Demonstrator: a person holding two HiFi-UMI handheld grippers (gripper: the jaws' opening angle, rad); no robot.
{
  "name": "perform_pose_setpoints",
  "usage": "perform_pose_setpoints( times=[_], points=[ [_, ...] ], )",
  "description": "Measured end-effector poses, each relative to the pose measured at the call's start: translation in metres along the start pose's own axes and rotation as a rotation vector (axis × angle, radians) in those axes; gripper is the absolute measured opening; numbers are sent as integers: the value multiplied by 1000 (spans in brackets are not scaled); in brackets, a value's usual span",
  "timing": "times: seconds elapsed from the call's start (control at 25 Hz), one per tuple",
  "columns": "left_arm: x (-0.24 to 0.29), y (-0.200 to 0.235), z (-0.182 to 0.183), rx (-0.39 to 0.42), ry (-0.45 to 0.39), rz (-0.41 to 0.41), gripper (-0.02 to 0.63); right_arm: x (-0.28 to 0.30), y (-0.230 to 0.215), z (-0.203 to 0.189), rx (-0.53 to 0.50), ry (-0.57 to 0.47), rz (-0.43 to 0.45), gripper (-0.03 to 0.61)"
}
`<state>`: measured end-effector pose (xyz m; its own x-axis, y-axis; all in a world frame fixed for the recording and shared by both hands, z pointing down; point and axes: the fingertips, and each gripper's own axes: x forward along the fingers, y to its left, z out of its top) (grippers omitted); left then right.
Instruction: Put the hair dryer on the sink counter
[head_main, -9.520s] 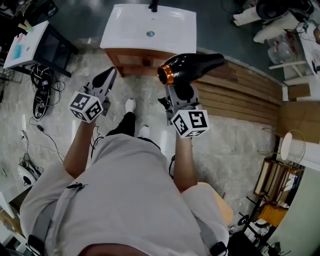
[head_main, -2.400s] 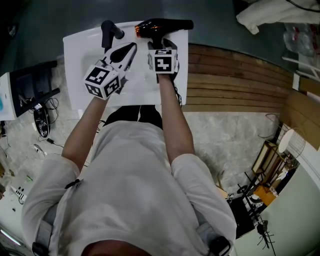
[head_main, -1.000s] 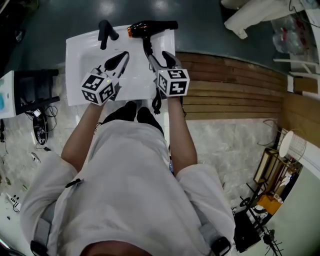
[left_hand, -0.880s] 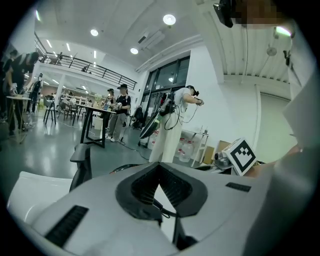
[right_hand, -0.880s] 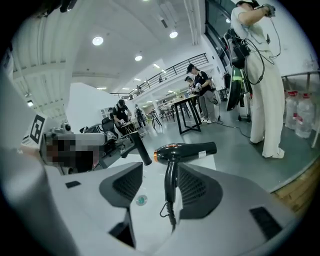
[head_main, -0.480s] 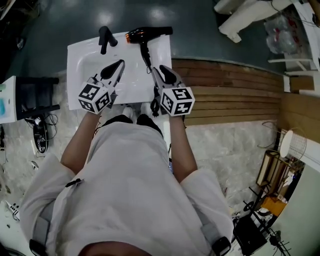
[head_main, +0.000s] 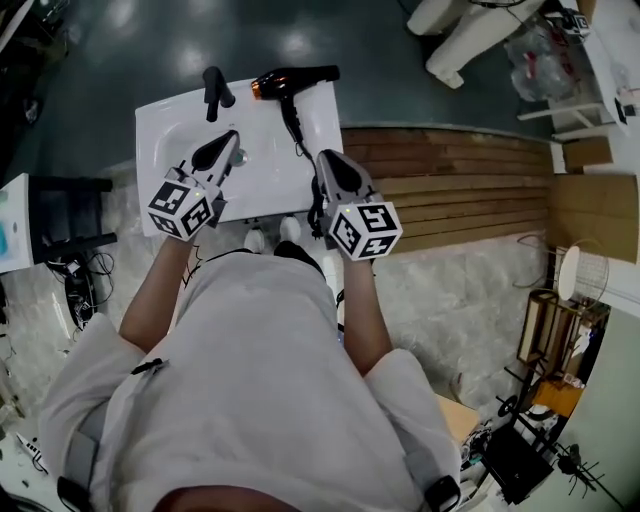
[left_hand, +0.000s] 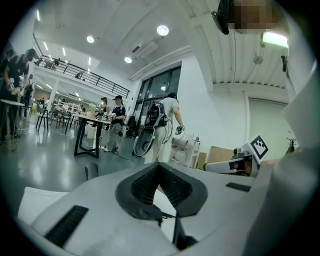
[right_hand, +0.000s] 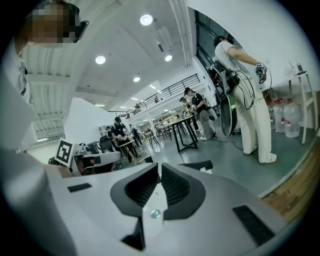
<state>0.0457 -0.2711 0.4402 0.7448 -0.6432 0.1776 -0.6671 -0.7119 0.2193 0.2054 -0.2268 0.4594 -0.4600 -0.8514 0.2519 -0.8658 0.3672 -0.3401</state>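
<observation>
Far left: sink counter (head_main: 160, 120), white, with black faucet (head_main: 213, 88) at the back. Above the basin, left gripper (head_main: 226, 138), jaws pressed together on nothing. Right of the faucet, hair dryer (head_main: 296, 77) lying on the counter's back right corner, barrel along the rear edge, handle toward the person, free of both grippers. Probably light, rigid and smooth-shelled, so prone to slip; best gripped across the handle close to the barrel. Farthest right, right gripper (head_main: 325, 158), jaws just closed to a narrow slit, nothing between.
</observation>
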Motion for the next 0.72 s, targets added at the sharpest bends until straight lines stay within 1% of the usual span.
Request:
perform_pose_setpoints(
  times=[0.2, 0.48, 0.72],
  points=[
    [-16, 8, 9, 9, -20, -19, -2, -15, 12, 20, -38, -44, -29, 31],
    [-36, 27, 19, 27, -30, -31, -2, -25, 27, 35, -134, -50, -61, 31],
    [-44, 35, 21, 42, -26, -48, -2, -32, 30, 43, -138, -71, -75, 31]
  ],
)
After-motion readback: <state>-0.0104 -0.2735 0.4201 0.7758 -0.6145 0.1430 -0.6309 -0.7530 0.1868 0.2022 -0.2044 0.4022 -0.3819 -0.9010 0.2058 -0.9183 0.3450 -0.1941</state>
